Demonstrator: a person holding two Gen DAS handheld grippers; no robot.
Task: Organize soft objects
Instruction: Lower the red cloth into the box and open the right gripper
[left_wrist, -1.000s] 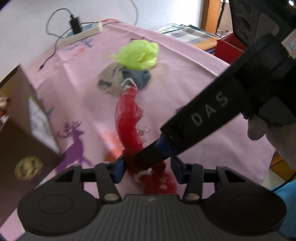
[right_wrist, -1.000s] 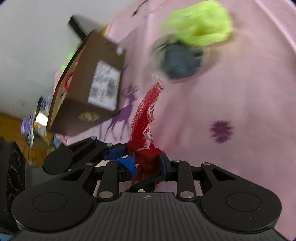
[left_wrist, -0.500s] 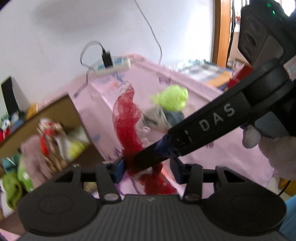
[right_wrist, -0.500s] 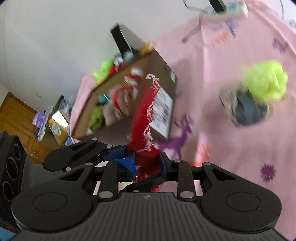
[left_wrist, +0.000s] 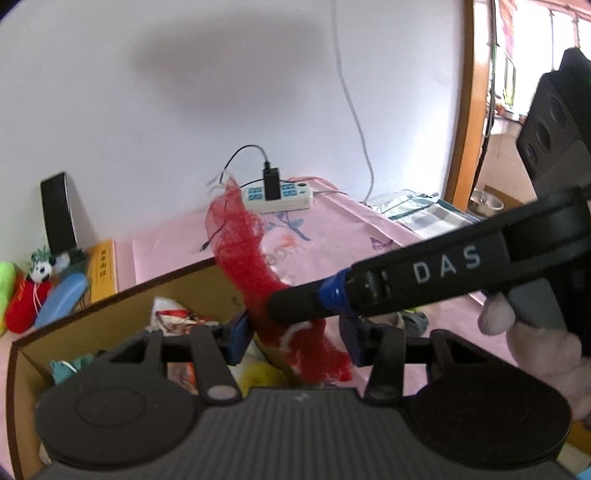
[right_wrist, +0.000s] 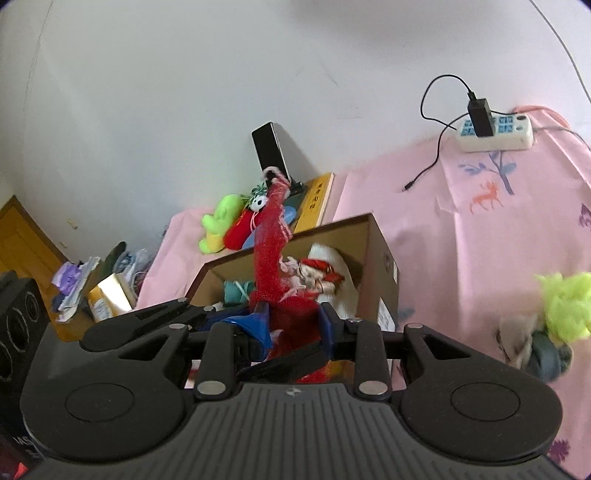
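Red mesh pouf (right_wrist: 271, 258), stretched long, stands up from centre of right-wrist frame, its lower bunch between the right gripper (right_wrist: 291, 325) fingers; jaws are opening w/ the mesh between them, blue pads still touching the bunch on both sides. Top of the pouf ends in a white string loop, upper centre of frame.

In left-wrist view the same pouf (left_wrist: 243, 251) rises from centre toward upper left, over the near rim of the cardboard box (left_wrist: 122, 317). Left gripper (left_wrist: 293, 334) is spread: its blue pads stand apart either side of the mesh, and the right gripper's black finger (left_wrist: 303, 304) pokes in from the right betw. them. Can't tell if the left pads press the mesh. A hand (left_wrist: 532, 332) shows at right edge, holding that right-hand tool.

Box is open-topped, lower left of left view, centre of right view; inside: soft items, incl. a red-white one and a teal one, partly blurred.

Lime-green pouf (right_wrist: 565, 306) sits at right edge of right view, on a grey bundle (right_wrist: 543, 350), well apart from the box, on the pink cloth (right_wrist: 480, 240) covering the desk.

Power strip (right_wrist: 495, 133) w/ black plug: upper right. Plush toys (right_wrist: 225, 225) beside a black speaker (right_wrist: 271, 151), behind the box.
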